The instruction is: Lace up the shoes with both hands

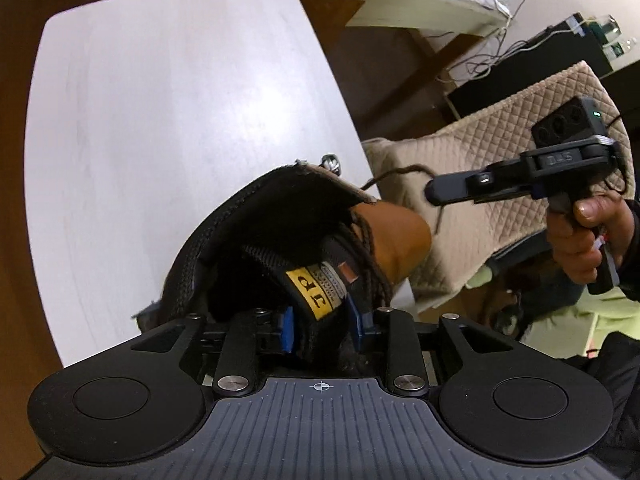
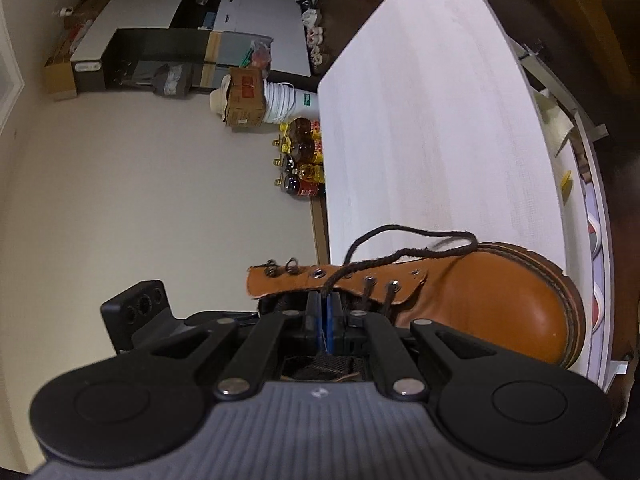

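A tan leather boot (image 2: pixel 500 292) lies on the white table (image 2: pixel 420 100), its black lining and collar (image 1: pixel 224 240) close under the left wrist camera. My left gripper (image 1: pixel 322 324) has its blue pads (image 1: pixel 288 328) on either side of the black tongue with a yellow label (image 1: pixel 316 288) and grips it. My right gripper (image 2: pixel 326 308) is shut on the end of the dark brown lace (image 2: pixel 400 258), which loops out over the toe and back to the eyelets. In the left wrist view the right gripper (image 1: pixel 430 192) hovers right of the boot, with the lace (image 1: pixel 400 170) running to it.
A hand (image 1: pixel 588 236) holds the right gripper's handle. A chair with a quilted beige cover (image 1: pixel 500 140) stands just past the table's edge. On the floor beside the table stand several bottles (image 2: pixel 300 160) and a cardboard box (image 2: pixel 244 96). The left gripper's camera block (image 2: pixel 132 304) shows beside the boot's collar.
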